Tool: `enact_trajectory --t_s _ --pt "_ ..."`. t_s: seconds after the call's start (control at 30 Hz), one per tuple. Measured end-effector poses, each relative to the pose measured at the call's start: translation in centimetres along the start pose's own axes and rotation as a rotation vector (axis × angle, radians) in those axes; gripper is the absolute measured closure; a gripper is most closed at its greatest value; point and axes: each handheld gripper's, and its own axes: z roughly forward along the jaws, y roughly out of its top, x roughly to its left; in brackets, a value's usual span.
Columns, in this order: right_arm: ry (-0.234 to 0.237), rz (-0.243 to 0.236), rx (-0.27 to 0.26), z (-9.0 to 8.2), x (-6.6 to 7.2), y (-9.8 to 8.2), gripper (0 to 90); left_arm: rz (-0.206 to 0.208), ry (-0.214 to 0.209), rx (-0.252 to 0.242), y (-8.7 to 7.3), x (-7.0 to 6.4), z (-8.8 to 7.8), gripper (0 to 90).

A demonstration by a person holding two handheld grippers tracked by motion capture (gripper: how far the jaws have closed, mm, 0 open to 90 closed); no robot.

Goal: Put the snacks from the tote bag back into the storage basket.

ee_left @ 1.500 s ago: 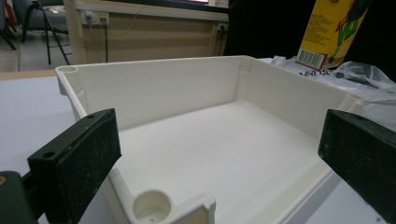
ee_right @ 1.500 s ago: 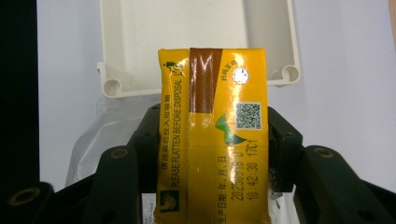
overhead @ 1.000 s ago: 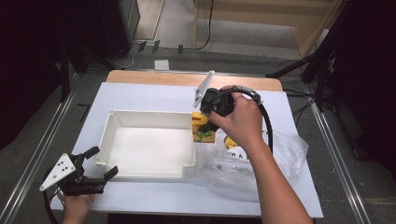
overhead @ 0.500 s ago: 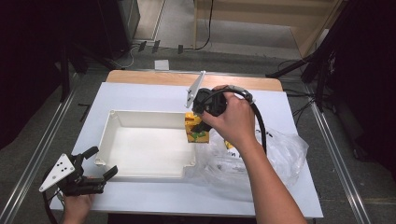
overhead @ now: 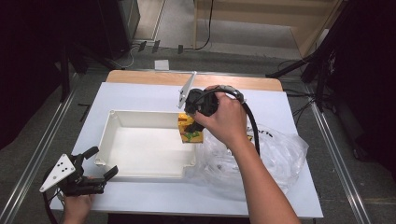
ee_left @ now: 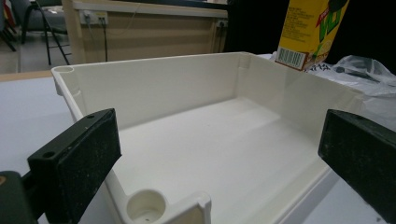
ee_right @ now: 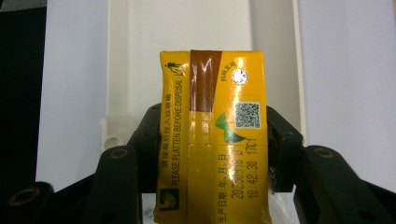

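Right tongs [overhead: 190, 127] clamp the carton [ee_right: 212, 135] across its flat sides: light, fairly stiff, glossy, probably crushable. Left tongs [overhead: 95, 173] wide open, empty, near tray [overhead: 108, 140].

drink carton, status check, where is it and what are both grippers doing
Right gripper shut on drink carton, held over white tray's right wall. Left gripper open, idle at tray's near-left corner. Nothing blocking.

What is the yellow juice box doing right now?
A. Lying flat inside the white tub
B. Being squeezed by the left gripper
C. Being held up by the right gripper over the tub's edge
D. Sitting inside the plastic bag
C: the right gripper has its jaws shut on the yellow juice box, which hangs above the far right edge of the white tub.
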Motion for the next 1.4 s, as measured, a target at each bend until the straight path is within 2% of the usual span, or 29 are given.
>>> enact_trajectory --t_s 0.3,0.97,1.13,1.17,1.4 --pt "0.000 -0.014 -0.003 0.6 -0.1 0.6 52.0 0.005 -0.002 0.004 0.0 -0.1 0.1 0.0" --pt "0.019 -0.015 -0.004 1.7 -0.2 1.4 51.9 0.009 -0.006 0.010 0.0 -0.1 0.1 0.0" --pt "0.027 -0.017 -0.017 1.8 -0.2 1.7 51.9 0.009 -0.008 0.010 0.0 -0.1 0.1 0.0" --pt "0.016 -0.024 -0.022 1.8 -0.3 1.8 51.9 0.010 -0.007 0.009 0.0 -0.1 0.1 0.0" --pt "0.034 -0.022 -0.019 2.1 -0.3 1.8 51.9 0.007 -0.007 0.008 0.0 -0.1 0.1 0.0"
